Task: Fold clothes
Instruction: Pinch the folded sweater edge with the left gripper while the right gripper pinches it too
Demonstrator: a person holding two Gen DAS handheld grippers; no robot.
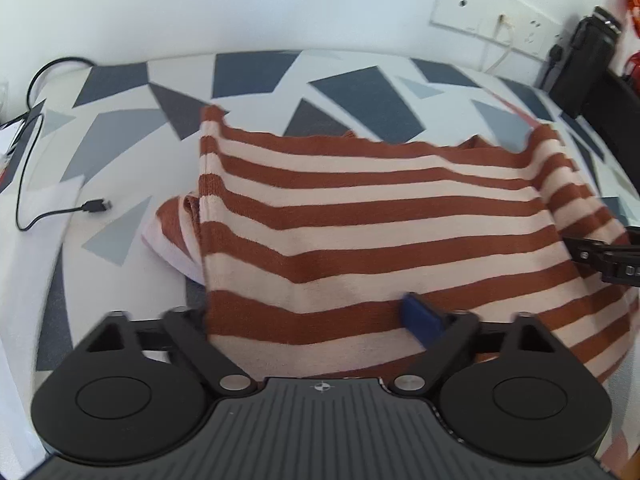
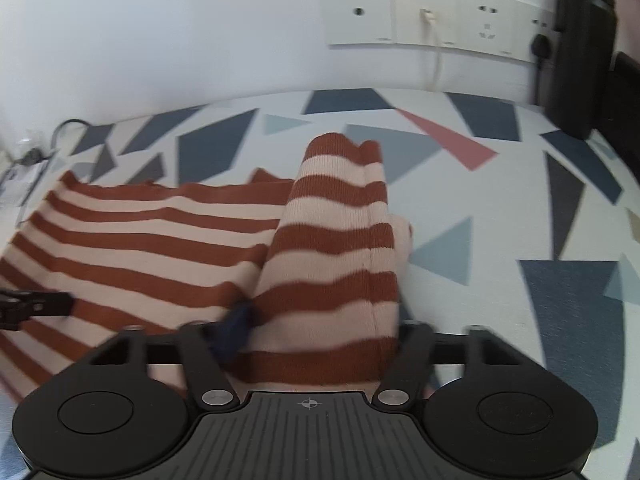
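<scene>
A rust and cream striped sweater [image 1: 360, 216] lies spread on the patterned bed cover [image 1: 256, 76]. Its near edge drapes over my left gripper [image 1: 316, 312]. The blue right pad [image 1: 420, 320] shows and the left finger is hidden under the cloth; the jaws stand wide apart. My right gripper [image 2: 320, 332] has a folded, bunched part of the sweater [image 2: 336, 240] filling the gap between its jaws, and its blue left pad [image 2: 236, 332] is blurred against the fabric. Each view catches the other gripper's black tip at its edge [image 1: 608, 256] [image 2: 32, 304].
A black cable with a loose plug [image 1: 96, 206] lies on the bed at the left. White wall sockets [image 2: 432, 16] sit on the wall behind, with a black bottle [image 2: 580, 48] at the far right. The bed cover [image 2: 500, 208] stretches right of the sweater.
</scene>
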